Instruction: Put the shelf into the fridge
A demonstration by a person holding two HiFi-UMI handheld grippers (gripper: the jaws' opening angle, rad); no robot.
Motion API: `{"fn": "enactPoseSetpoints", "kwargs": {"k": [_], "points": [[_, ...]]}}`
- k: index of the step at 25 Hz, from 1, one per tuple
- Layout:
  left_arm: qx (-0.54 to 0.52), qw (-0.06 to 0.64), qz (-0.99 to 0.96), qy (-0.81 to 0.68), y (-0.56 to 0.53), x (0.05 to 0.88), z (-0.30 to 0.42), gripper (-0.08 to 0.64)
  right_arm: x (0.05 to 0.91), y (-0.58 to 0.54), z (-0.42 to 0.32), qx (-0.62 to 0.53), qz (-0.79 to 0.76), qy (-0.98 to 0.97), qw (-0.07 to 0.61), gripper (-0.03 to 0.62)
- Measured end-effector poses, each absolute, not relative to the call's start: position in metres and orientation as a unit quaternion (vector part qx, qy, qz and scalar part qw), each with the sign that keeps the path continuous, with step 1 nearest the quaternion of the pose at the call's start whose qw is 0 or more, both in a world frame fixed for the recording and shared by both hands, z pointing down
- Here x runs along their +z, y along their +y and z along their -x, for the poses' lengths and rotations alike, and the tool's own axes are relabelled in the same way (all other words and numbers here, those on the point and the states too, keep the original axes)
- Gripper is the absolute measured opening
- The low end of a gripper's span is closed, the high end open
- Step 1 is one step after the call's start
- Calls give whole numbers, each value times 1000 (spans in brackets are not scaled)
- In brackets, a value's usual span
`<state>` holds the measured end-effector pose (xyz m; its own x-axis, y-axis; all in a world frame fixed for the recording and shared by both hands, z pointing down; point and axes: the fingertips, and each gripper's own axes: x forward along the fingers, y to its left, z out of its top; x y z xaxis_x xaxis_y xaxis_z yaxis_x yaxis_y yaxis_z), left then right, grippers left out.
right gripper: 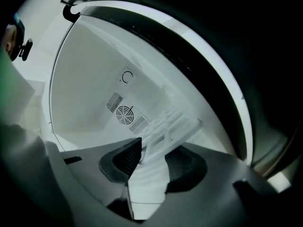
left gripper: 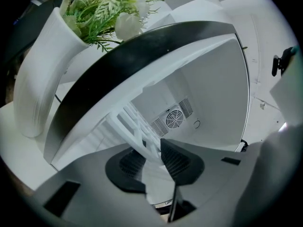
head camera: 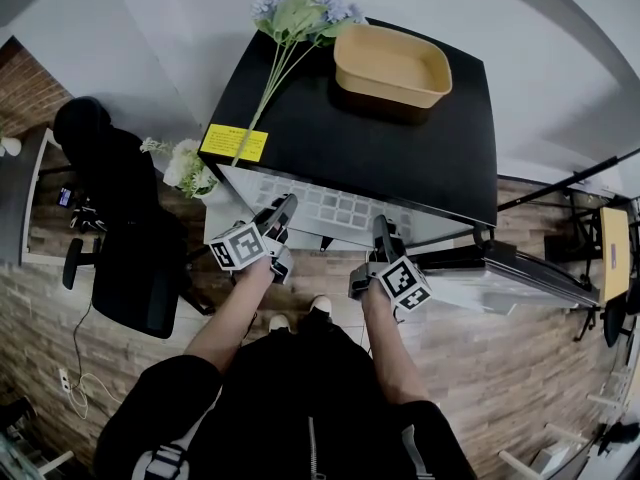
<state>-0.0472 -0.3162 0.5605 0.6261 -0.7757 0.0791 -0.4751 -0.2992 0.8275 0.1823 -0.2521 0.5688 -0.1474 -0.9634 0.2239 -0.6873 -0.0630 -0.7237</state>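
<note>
Pale wood-look planks (head camera: 500, 368) cover the floor in a corner of plain white walls, where one small fridge (head camera: 380, 138) stands with a flat, glossy black top and its single door (head camera: 510, 268) swung open to the right. On that top lie one tan oval tray (head camera: 392, 63) with a rounded rim, one long-stemmed spray of blue artificial flowers (head camera: 300, 13) and one yellow rectangular sticker (head camera: 234, 143). One white vase (left gripper: 40, 79) of smooth curved form, holding greenery and white blooms, stands just beside the fridge on the left, and one black office chair (head camera: 130, 238) is further left. The one shelf (head camera: 330, 208), white plastic with parallel slats, lies partly inside the fridge mouth, its near edge carried by two grippers. The left gripper (left gripper: 151, 160) has its two dark ribbed pads closed on the shelf's left part; the right gripper (right gripper: 154, 162) is likewise clamped on the right part, the white slatted edge filling the gap between its pads. The smooth white back wall inside bears one round fan grille (right gripper: 124, 112) flanked by two slotted vents.
</note>
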Motion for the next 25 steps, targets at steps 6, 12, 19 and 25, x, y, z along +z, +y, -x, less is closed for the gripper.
{"fn": "enactPoseSetpoints", "kwargs": {"k": [6, 12, 19, 25], "points": [[-176, 445, -784, -395, -325, 562, 43, 112, 570, -262, -184, -373, 632, 653, 188, 156], [-175, 440, -782, -406, -335, 564, 42, 112, 569, -271, -187, -371, 637, 648, 191, 158], [-176, 444, -781, -402, -342, 565, 39, 112, 569, -277, -189, -361, 648, 641, 197, 160], [-179, 447, -780, -400, -347, 564, 37, 111, 570, -282, -191, -353, 659, 633, 198, 163]]}}
